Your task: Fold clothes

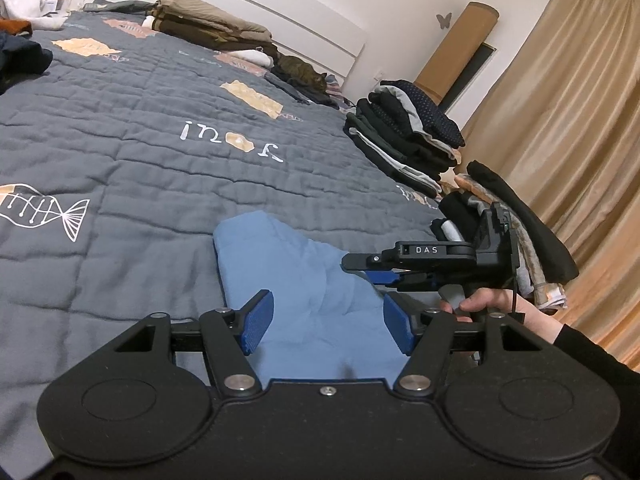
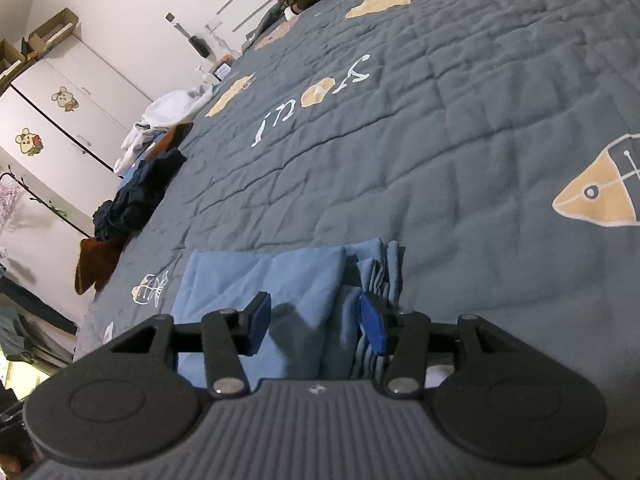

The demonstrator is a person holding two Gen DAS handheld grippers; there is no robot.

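A folded light blue garment (image 1: 304, 280) lies on the grey quilted bed cover (image 1: 132, 132). My left gripper (image 1: 328, 324) hovers just over its near end, open, with the cloth showing between the blue pads (image 1: 258, 322). A hand (image 1: 484, 304) holds my right gripper (image 1: 370, 270) over the garment's right edge. In the right wrist view the same blue garment (image 2: 260, 280) shows stacked folded layers on its right side. The right gripper (image 2: 316, 324) stands open above it, and its right pad (image 2: 372, 326) is beside those layers.
Stacks of folded dark clothes (image 1: 404, 136) line the bed's right edge by a beige curtain (image 1: 580, 120). A cat (image 1: 304, 70) lies near the headboard beside a folded khaki blanket (image 1: 208, 20). Unfolded dark, brown and white clothes (image 2: 136, 196) are heaped at the other side, near a white wardrobe (image 2: 52, 100).
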